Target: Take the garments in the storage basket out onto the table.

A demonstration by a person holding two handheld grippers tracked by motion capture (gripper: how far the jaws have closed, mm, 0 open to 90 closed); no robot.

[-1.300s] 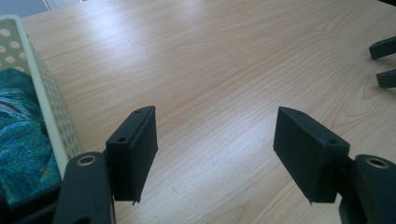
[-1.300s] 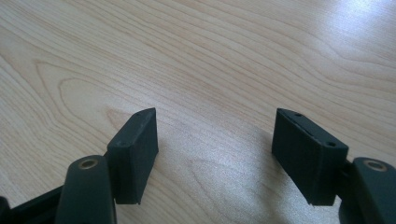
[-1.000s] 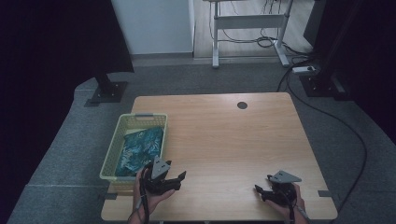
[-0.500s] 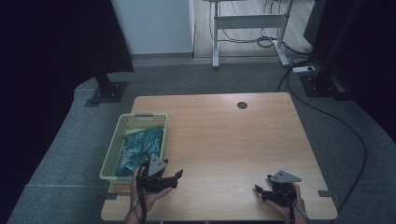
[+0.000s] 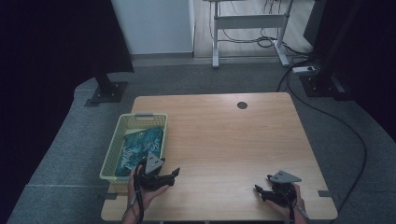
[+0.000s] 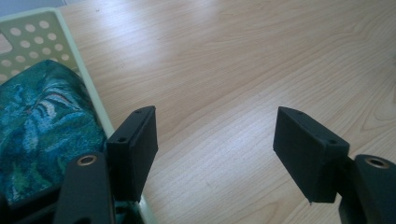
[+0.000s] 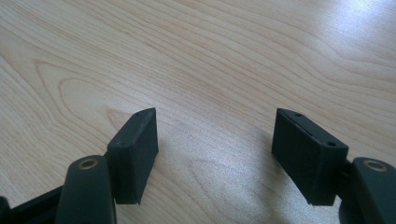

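— Teal patterned cloth (image 5: 139,145) lies folded in the pale green perforated plastic basket (image 5: 140,117), which stands at about nine o'clock on the light wooden worktop (image 5: 224,140). Did anything move just now?

— Only a little. Over the last second my left gripper (image 5: 173,173) has crept slightly toward the basket's near right corner; it now hovers just beside that corner, at about seven o'clock on the worktop. In the left gripper view the basket wall and the cloth sit right behind my left-hand finger (image 6: 133,149).

— And the fingers?

— Spread wide on both, holding nothing. My right gripper (image 5: 259,190) has stayed put at about five o'clock, with bare wood between its fingers (image 7: 135,149).

— So what does that mean for the job?

— I judge that the reach for the cloth is only starting. My left gripper must still swing over the rim before it can pinch the fabric.
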